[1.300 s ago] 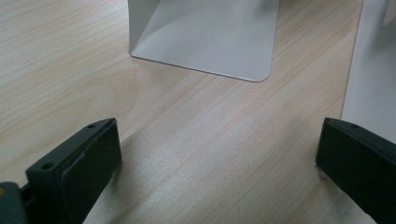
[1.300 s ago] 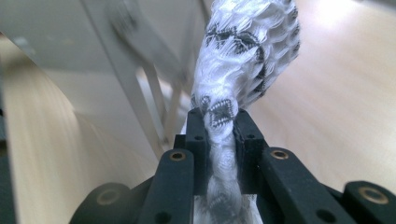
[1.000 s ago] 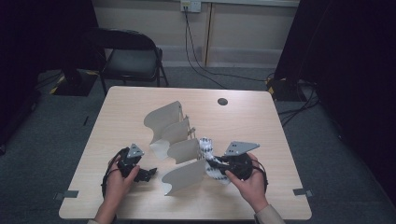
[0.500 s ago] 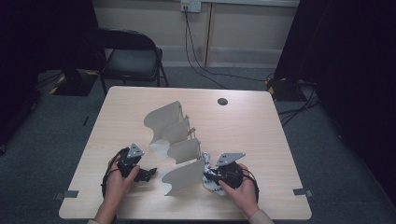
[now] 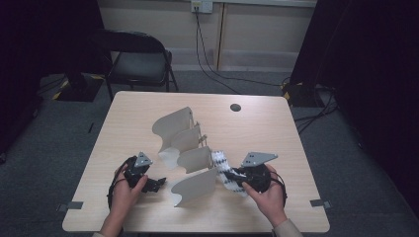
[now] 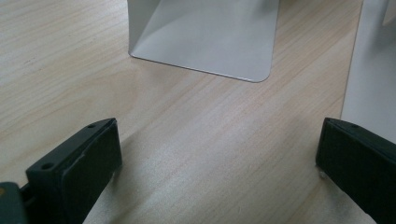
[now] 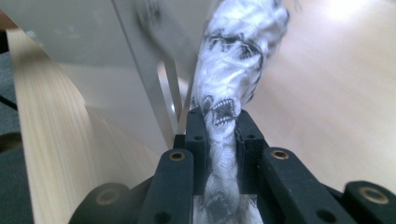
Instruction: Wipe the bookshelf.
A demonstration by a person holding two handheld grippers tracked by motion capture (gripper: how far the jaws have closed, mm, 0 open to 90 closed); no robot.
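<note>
We are in the middle of handling a soft white cloth (image 5: 226, 172) patterned in black, and the right tool (image 5: 240, 178) is clenched on it. In the right gripper view the cloth (image 7: 223, 116) is squeezed into a narrow rope between the two black jaws and fluffs out above them, woolly and crumpled, blurred toward the top. In the high view it sits right of centre in the lower half of the frame, just beside the row of pale metal dividers (image 5: 190, 148) that stand on the wooden table (image 5: 276, 128).

The left tool (image 5: 157, 183) rests low on the table at lower left, released; in the left gripper view its jaws stand wide apart over bare wood grain, with nothing between them and the flat rounded foot of a divider (image 6: 205, 39) ahead.

We judge the step as carrying the cloth to or along the dividers, perhaps to feed it between two upright plates. The next move calls for a steady grip and care at the thin, smooth, curved sheet edges, since limp fabric may snag or drag a light plate.
</note>
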